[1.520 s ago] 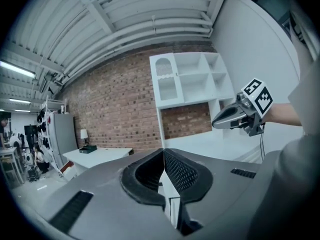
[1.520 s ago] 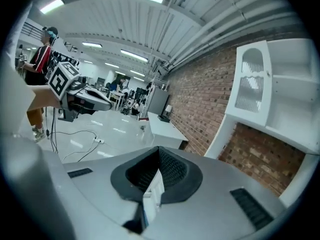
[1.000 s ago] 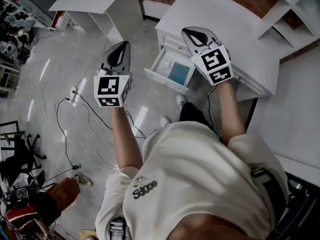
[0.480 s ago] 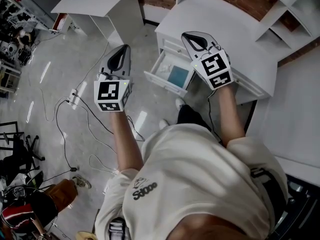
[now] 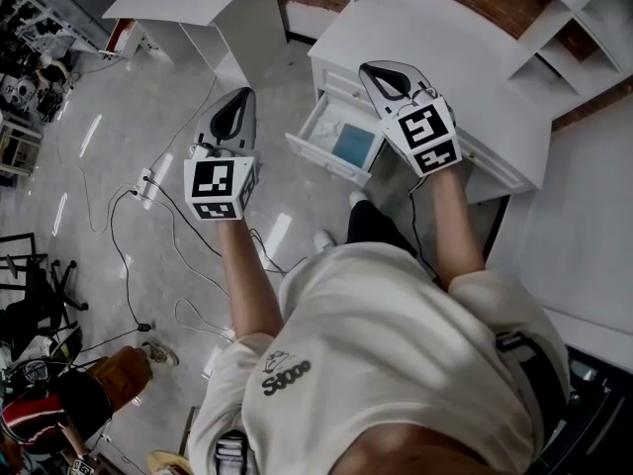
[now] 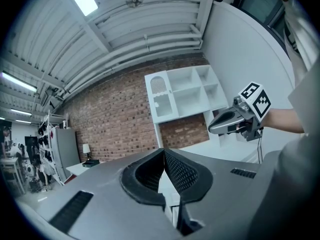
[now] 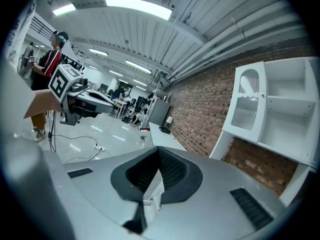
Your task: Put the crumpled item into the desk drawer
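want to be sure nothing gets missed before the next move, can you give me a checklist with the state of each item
1. The white desk drawer pulled open: ok.
2. The left gripper empty: ok, jaws together with nothing between them.
3. The right gripper empty: ok, jaws together with nothing between them.
4. The crumpled item inside the drawer: cannot tell. A small pale shape lies beside a flat blue thing in it, too small to identify.
5. Both grippers outside the drawer: ok. The left one is over the grey floor, the right one at the front of the white desk.
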A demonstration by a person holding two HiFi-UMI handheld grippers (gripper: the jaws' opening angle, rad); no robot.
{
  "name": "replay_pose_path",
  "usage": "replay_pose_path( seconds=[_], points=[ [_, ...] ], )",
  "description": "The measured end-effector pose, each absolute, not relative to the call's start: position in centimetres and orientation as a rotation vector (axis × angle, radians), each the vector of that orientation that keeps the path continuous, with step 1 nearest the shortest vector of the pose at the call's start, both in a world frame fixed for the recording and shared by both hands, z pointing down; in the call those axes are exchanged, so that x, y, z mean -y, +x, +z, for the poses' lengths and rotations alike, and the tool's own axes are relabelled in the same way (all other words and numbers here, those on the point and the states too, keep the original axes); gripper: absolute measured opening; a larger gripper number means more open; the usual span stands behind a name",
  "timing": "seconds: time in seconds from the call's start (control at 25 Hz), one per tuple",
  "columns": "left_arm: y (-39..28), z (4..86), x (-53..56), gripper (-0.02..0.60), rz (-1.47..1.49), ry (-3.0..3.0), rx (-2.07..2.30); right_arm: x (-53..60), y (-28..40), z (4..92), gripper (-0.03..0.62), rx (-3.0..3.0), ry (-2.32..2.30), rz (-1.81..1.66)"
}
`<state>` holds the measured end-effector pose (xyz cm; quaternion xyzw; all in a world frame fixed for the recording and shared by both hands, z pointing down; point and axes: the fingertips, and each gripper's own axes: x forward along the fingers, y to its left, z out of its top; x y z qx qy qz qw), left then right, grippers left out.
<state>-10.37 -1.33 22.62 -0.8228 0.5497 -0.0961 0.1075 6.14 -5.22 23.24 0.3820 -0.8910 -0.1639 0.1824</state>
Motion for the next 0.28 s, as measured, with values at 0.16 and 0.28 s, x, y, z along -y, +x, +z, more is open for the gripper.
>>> replay_pose_path(
  seconds=[0.16, 0.28],
  points=[
    [-10.47, 22.98, 1.78, 0.018, -0.292, -2.428, -1.626, 5.68, 6.11, 23.38, 0.006, 2.513, 1.072, -0.459],
    [-10.40, 23.36, 2.28, 0.018, -0.300, -2.435, -1.634, 6.19, 6.14, 23.59, 0.006, 2.511, 1.066, -0.448]
  ],
)
